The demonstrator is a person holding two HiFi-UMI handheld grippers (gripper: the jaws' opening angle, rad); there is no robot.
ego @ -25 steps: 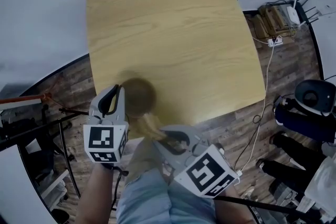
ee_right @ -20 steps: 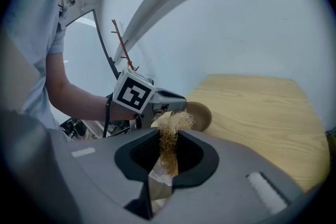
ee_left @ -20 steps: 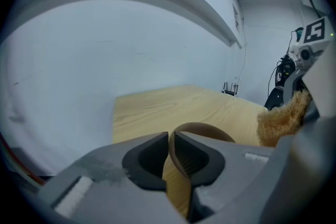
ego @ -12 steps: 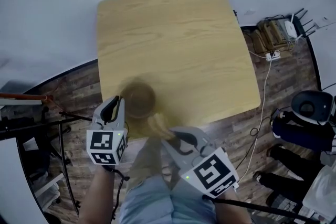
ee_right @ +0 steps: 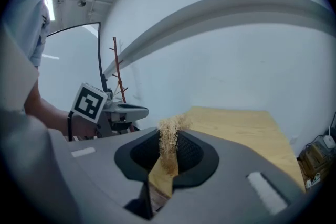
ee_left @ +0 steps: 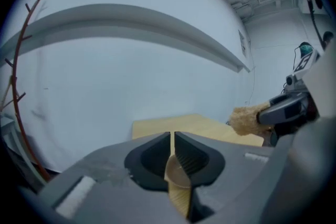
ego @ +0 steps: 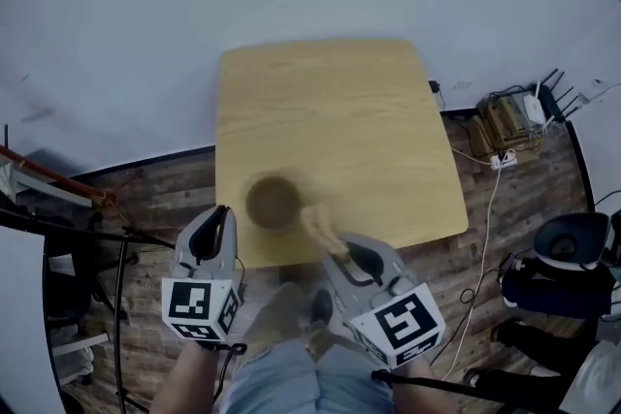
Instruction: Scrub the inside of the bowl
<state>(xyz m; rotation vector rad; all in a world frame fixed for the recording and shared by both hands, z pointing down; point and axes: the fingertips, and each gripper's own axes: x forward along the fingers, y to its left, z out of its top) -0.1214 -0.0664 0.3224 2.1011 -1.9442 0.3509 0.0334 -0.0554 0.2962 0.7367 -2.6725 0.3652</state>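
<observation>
Scrubber (ego: 318,226) held beside bowl (ego: 274,201)
R tongs (ee_right: 169,152) clamped scrubber; L tongs (ee_left: 172,139) nearly closed, nr bowl on tabletop (ego: 340,111).

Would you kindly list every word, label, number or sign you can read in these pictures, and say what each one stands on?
There is no readable word or number in any view.
On the left gripper, the left marker cube: black-and-white square pattern, no lettering.
On the right gripper, the right marker cube: same kind of pattern, no lettering.
On the floor devices: any labels are too small to read.
</observation>
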